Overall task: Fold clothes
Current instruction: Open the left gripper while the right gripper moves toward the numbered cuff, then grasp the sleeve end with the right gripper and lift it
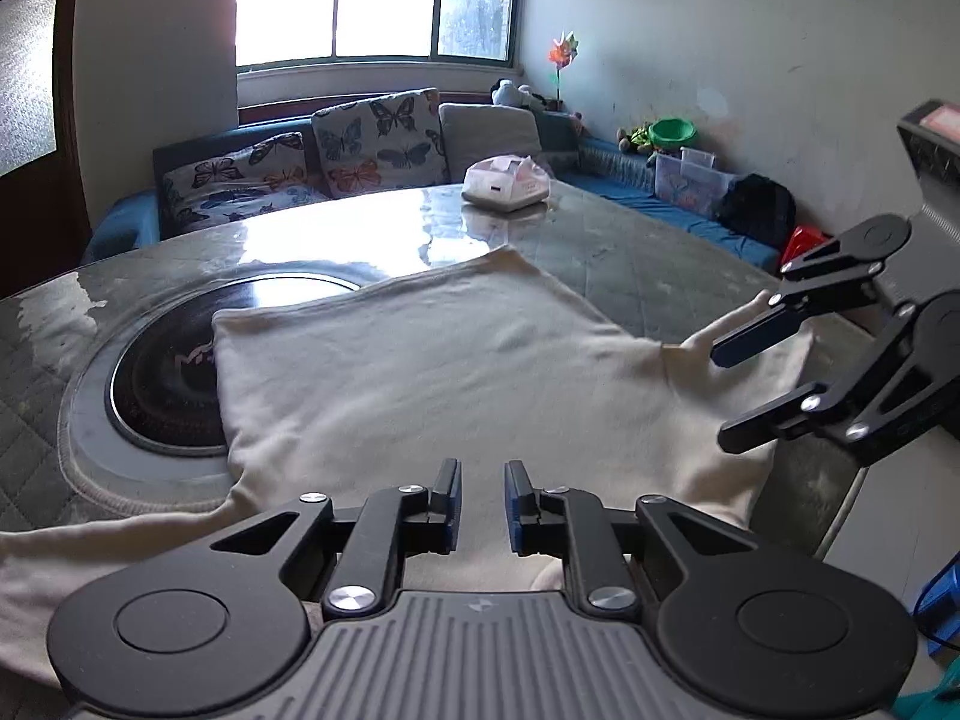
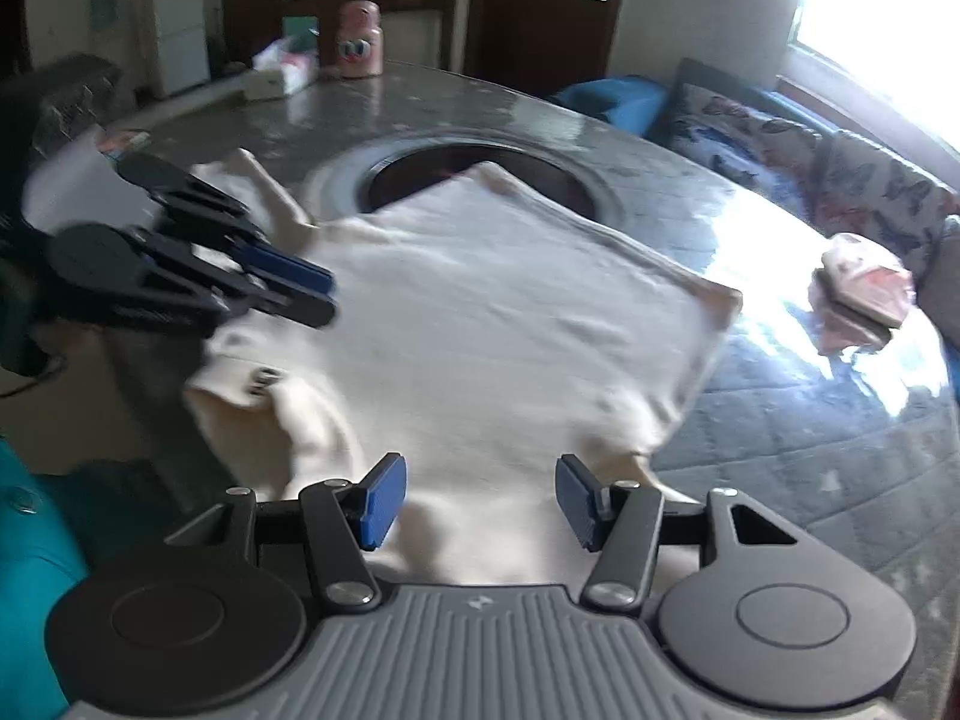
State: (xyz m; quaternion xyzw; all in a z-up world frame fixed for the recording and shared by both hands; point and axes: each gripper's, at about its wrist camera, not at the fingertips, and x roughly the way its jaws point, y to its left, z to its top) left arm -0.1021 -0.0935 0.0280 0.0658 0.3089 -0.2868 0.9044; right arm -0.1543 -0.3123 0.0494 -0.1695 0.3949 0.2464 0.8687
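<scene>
A round dark recess [image 1: 174, 384], glossy black inside and ringed by a pale grey rim, is sunk into the left part of the surface [image 1: 630, 252]. Its right side is covered by the cream garment [image 1: 432, 372], so only the garment's corner lies in it. The surface is a rounded slab under a shiny clear cover, with a quilted grey pattern showing through and window glare on its far side.

The garment is a soft, matte knit, laid mostly flat across the middle of the surface as a rough square. Its far corner points toward the far edge. Its near part spills over the near edge, and a sleeve trails off by the right edge. In the right wrist view a small dark label [image 2: 264, 381] shows near the collar.

A white and pink tissue pack [image 1: 507, 183] sits near the far edge, well apart from the garment.

The left claw [image 1: 483, 507] hovers low over the garment's near part, its blue-padded fingers narrowly parted with nothing between them. The right claw [image 2: 480, 501] reaches in from the right edge over the sleeve end, level with the cloth, its fingers spread wide and empty. In the right wrist view the blue pads [image 2: 384, 501] angle outward above the cloth.
</scene>
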